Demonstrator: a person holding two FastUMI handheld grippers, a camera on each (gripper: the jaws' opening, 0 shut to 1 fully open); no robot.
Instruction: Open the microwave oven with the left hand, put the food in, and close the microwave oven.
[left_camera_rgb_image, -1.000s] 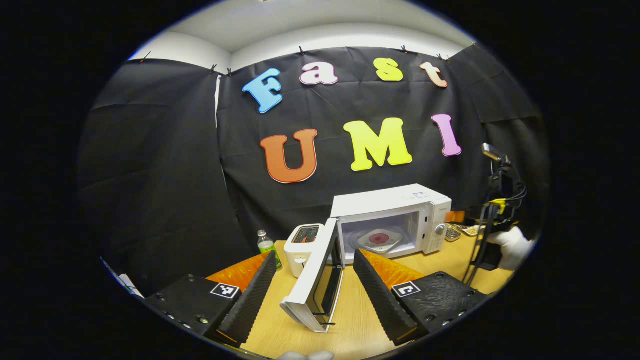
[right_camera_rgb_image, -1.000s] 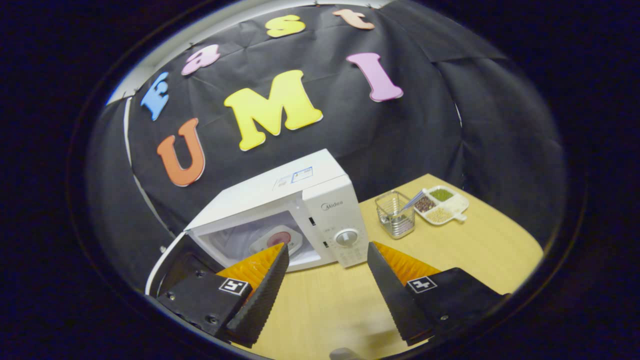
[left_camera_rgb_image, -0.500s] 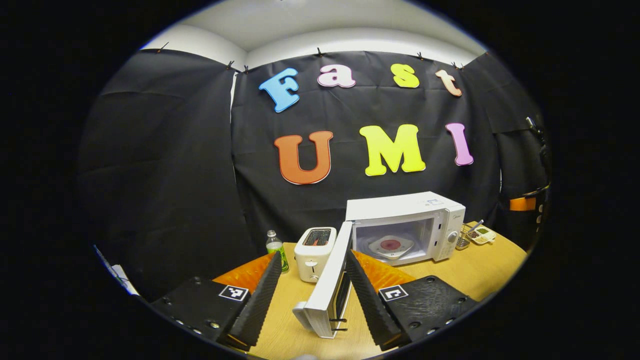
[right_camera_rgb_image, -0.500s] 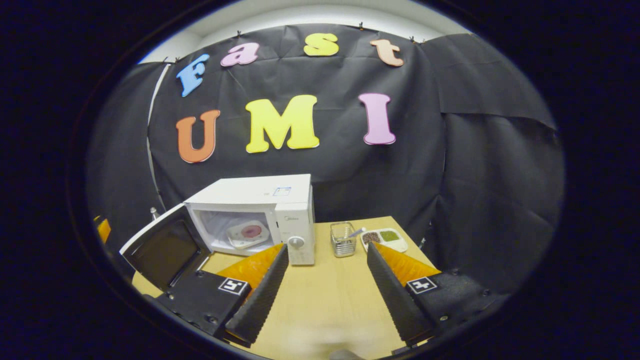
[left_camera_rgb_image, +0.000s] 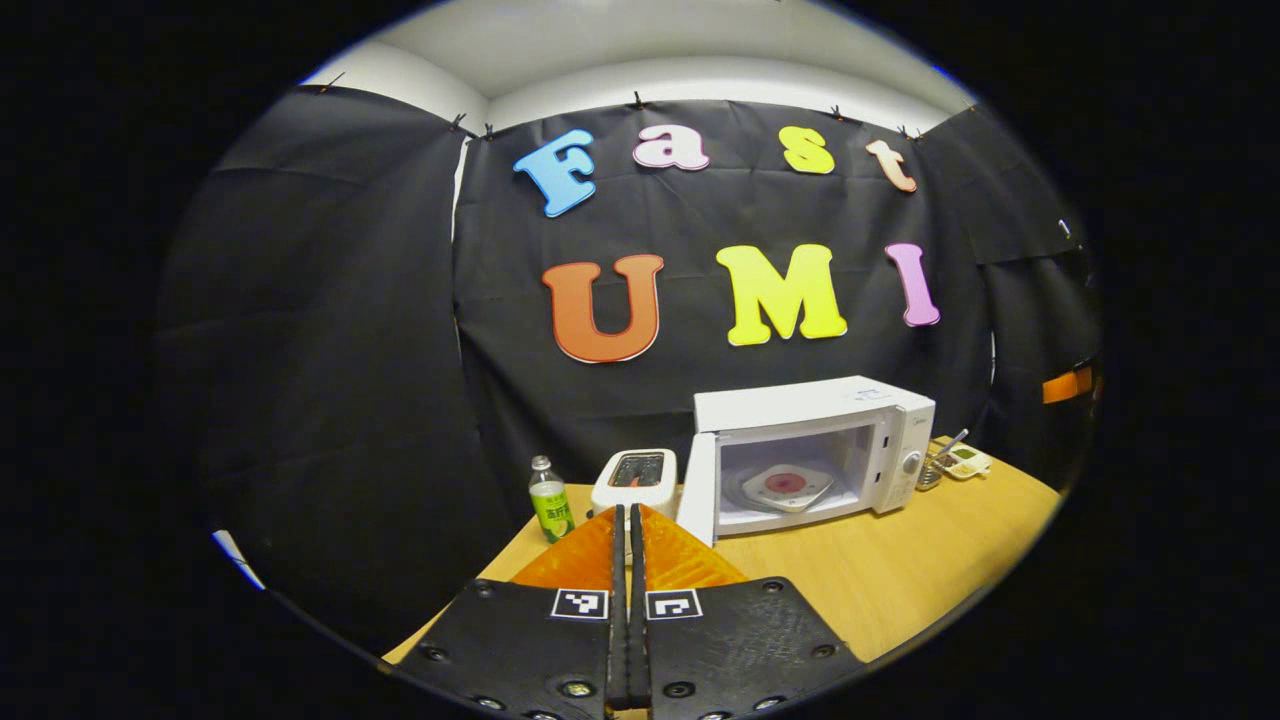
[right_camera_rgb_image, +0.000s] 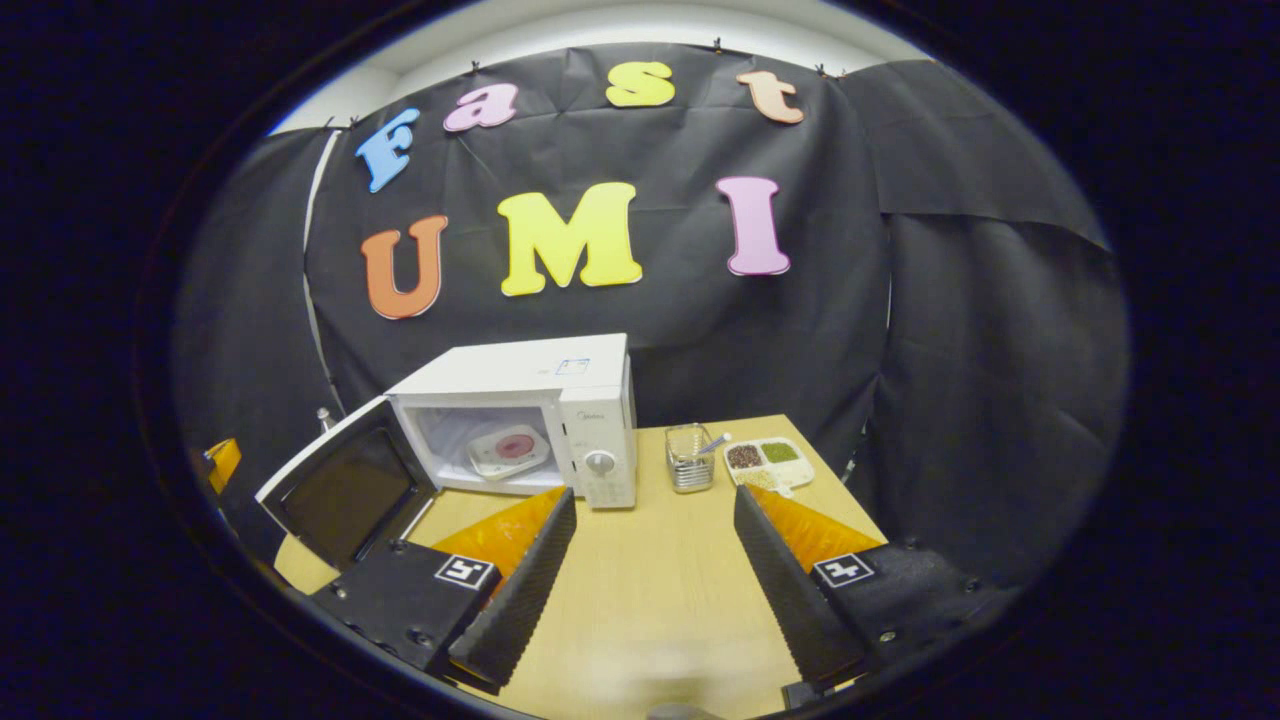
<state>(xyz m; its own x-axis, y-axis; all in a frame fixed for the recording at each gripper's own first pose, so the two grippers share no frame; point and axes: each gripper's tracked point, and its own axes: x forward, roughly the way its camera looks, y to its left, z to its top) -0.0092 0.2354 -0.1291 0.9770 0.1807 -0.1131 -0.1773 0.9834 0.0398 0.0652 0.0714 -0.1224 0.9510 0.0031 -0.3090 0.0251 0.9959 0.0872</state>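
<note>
Left gripper view shows the left tool (left_camera_rgb_image: 630, 560) now pressed together, empty, withdrawn from the door (right_camera_rgb_image: 348, 492). The microwave (right_camera_rgb_image: 530, 420) stays open (food (right_camera_rgb_image: 508, 449) inside), so closing remains; the right tool (right_camera_rgb_image: 650, 575) is spread apart.

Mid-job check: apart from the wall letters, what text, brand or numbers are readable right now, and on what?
No text reads clearly.
Brand mark on the microwave front panel: too small to read.
sticker on the microwave's top: too small to read.
Label on the green bottle: blurred, unreadable.
</note>
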